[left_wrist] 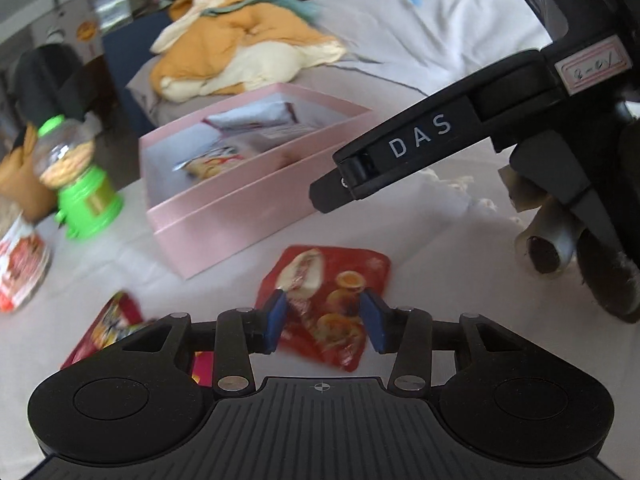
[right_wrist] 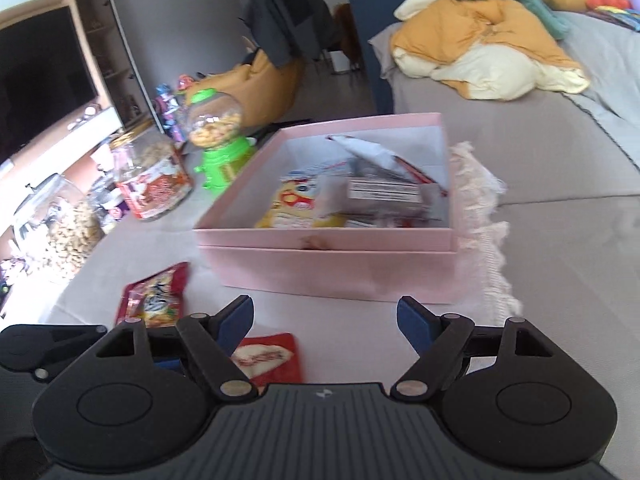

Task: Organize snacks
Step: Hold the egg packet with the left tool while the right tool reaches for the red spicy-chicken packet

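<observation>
— While the left gripper (left_wrist: pixel 326 322) hangs over the red snack packet (left_wrist: pixel 328 304), fingers apart either side, not pinching, what should happen?

— Drop, pinch mid-packet, carry to the pink box (right_wrist: pixel 328 268) at twelve o'clock. The right gripper (right_wrist: pixel 326 322) gapes empty.

— Where does the left wrist view look from?
— From just behind its own gripper (left_wrist: pixel 324 322), angled down, close over a red snack packet (left_wrist: pixel 328 304) on the white cloth, with the pink box (left_wrist: pixel 224 216) near ahead.
— And the right wrist view?
— Behind the right gripper (right_wrist: pixel 326 322), also tilted down, facing the pink box (right_wrist: pixel 332 264) squarely from its long side.
— What do they share?
— The box, the green candy dispenser (left_wrist: pixel 86 200) (right_wrist: pixel 220 148) and the orange blanket (left_wrist: pixel 240 48) (right_wrist: pixel 480 40) on the sofa behind.
</observation>
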`<state>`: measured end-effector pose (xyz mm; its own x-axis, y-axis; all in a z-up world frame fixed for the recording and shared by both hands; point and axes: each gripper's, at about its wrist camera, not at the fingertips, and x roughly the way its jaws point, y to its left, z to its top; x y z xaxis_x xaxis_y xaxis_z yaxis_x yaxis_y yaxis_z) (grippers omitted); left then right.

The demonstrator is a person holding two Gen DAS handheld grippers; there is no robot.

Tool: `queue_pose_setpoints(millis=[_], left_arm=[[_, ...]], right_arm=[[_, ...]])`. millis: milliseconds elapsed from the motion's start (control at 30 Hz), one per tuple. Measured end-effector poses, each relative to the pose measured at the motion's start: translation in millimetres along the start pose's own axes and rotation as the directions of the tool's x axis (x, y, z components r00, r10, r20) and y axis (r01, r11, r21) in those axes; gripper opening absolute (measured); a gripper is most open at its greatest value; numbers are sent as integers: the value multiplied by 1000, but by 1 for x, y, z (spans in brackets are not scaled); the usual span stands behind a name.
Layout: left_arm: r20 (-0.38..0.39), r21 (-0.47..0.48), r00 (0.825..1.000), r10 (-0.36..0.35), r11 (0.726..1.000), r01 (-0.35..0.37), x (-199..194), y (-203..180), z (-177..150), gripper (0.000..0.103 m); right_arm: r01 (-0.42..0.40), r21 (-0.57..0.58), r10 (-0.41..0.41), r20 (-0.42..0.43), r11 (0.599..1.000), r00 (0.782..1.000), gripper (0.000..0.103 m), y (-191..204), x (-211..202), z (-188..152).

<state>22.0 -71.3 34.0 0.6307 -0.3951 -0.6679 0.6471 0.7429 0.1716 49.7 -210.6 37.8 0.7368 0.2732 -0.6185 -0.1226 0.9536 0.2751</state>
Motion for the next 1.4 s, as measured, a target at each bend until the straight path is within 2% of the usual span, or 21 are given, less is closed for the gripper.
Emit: queue_pose_setpoints(millis=[133,233,333,400,467,533,567,733,833,933,1033,1067,1133,1233,1333,1400], left_arm=[[26,66,999,38,997,-40,13,-2,5,54],[-2,39,999,37,999,-37,25,5,11,58],[-9,47,997,74,996,-73,34,9,12,61],[-5,0,999,49,999,-49,35,16,11,62],[-18,-88,1000,9,996,-10,37,32,12,75],[-19,-198,999,-49,979,44,42,51,7,79],[6,-220,998,-62,974,62,41,56,5,78],[1,-162,999,-53,985,52,36,49,3,76],[27,-201,997,-76,976,80,25,51,-3,75],[102,-259,993,-56,962,81,-3,57,-17,75],[223,-384,974,-29,916,115,-47,78,-39,75],[254,-428,967,3,897,109,-60,87,-46,75],[286,-507,951,114,860,49,-86,106,-63,75],[242,-610,929,281,788,-79,-110,135,-89,75],[195,-716,911,363,687,-120,-116,163,-116,75],[170,-736,894,414,657,-164,-114,170,-128,75]], right_arm=[[15,33,-14,-15,999,1000,80,-13,2,-6],[21,48,-19,-27,999,999,80,-19,3,-8],[23,49,-22,-17,999,1000,80,-21,0,-9],[30,42,-30,-6,999,1000,79,-22,-3,-9],[43,37,-43,1,998,999,80,-22,-6,-9],[58,37,-59,7,998,998,80,-23,-7,-9],[62,36,-62,8,997,998,80,-24,-8,-9],[76,31,-76,9,997,997,80,-25,-10,-10],[78,31,-78,1,996,997,80,-23,-11,-10],[77,13,-77,2,997,997,80,-16,-15,-11],[67,-15,-67,-13,998,998,80,-5,-13,-13],[58,-22,-58,-21,998,998,80,0,-10,-13],[34,-30,-35,-39,999,999,80,13,-3,-13],[-40,-41,36,-90,998,995,79,43,13,-15],[-132,-62,121,-152,989,981,79,84,36,-17],[-158,-80,141,-183,984,973,79,114,52,-18]])
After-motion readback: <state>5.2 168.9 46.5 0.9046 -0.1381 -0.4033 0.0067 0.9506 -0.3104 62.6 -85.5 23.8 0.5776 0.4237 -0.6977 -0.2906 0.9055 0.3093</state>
